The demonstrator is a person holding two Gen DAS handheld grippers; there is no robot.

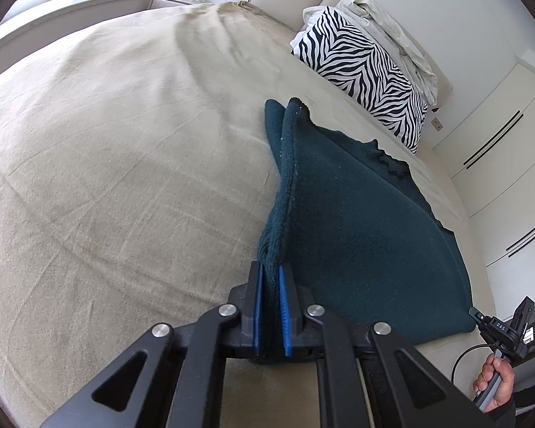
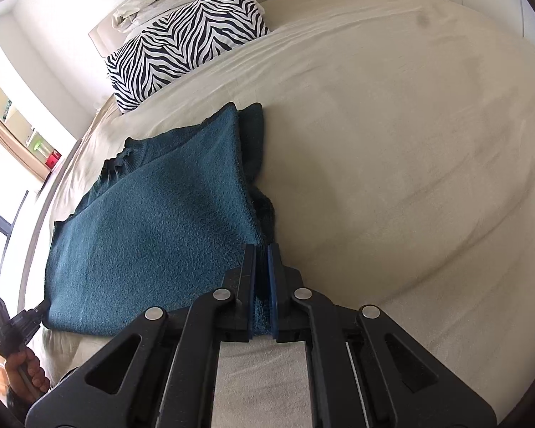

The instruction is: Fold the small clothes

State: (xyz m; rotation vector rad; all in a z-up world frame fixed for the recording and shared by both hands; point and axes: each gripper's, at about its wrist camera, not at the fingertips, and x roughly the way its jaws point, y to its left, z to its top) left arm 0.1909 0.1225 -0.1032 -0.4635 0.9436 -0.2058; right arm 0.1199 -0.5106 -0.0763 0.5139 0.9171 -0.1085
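Left gripper (image 1: 270, 278) clamps one bottom corner of a teal knit sweater (image 1: 356, 221) lying on a beige bed (image 1: 125, 160); right gripper (image 2: 262, 260) pinches the other, seemingly ready to fold it upward.

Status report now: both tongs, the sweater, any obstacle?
Left tongs shut on teal sweater hem. Right tongs shut on opposite hem corner. Zebra pillow beyond, clear of it.

Right hand-held gripper (image 2: 262, 249) clamped on teal sweater's (image 2: 153, 221) edge, beige bed (image 2: 392, 160), zebra-striped pillow (image 2: 185, 39) behind
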